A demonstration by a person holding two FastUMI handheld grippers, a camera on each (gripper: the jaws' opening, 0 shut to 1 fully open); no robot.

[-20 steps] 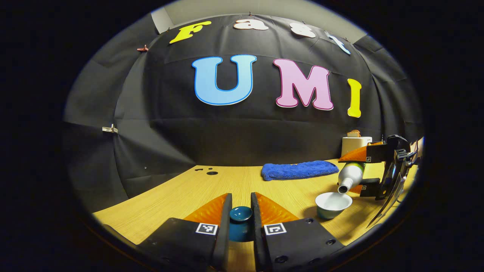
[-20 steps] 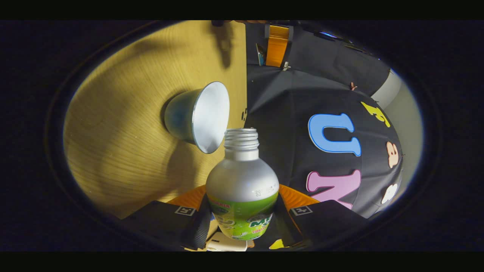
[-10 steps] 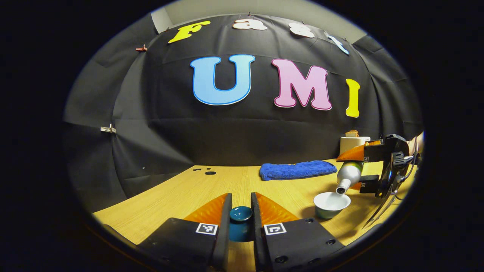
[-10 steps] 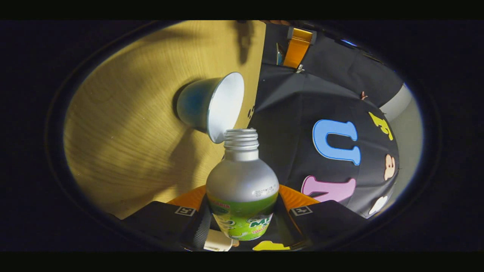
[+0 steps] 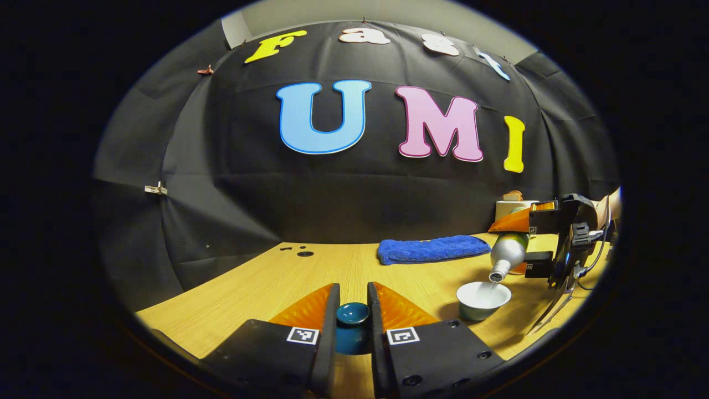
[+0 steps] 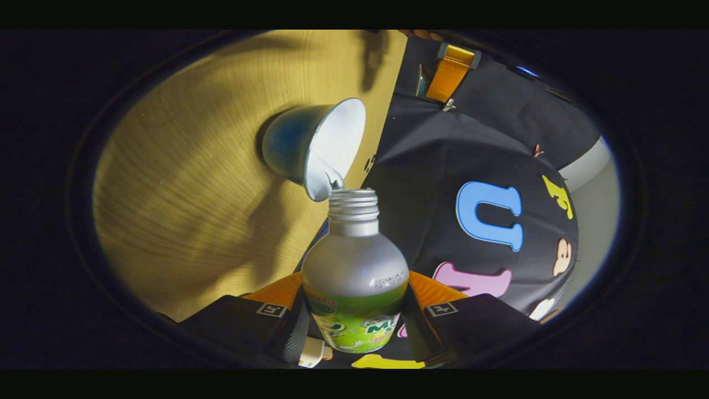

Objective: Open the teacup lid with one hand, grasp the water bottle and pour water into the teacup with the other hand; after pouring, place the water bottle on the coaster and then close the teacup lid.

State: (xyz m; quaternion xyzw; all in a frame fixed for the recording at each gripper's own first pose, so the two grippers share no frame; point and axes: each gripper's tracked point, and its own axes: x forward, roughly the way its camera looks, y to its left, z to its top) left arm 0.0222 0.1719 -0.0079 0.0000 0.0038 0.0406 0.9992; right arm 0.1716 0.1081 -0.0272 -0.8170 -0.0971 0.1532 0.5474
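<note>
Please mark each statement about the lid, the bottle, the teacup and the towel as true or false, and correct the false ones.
1. The left gripper holds the teacup lid between its jaws. True.
2. The water bottle stands upright on a coaster. False: the right gripper holds it tilted, mouth over the teacup.
3. Water runs from the bottle into the teacup. True.
4. The blue towel covers the teacup. False: it lies behind the open cup on the table.
</note>
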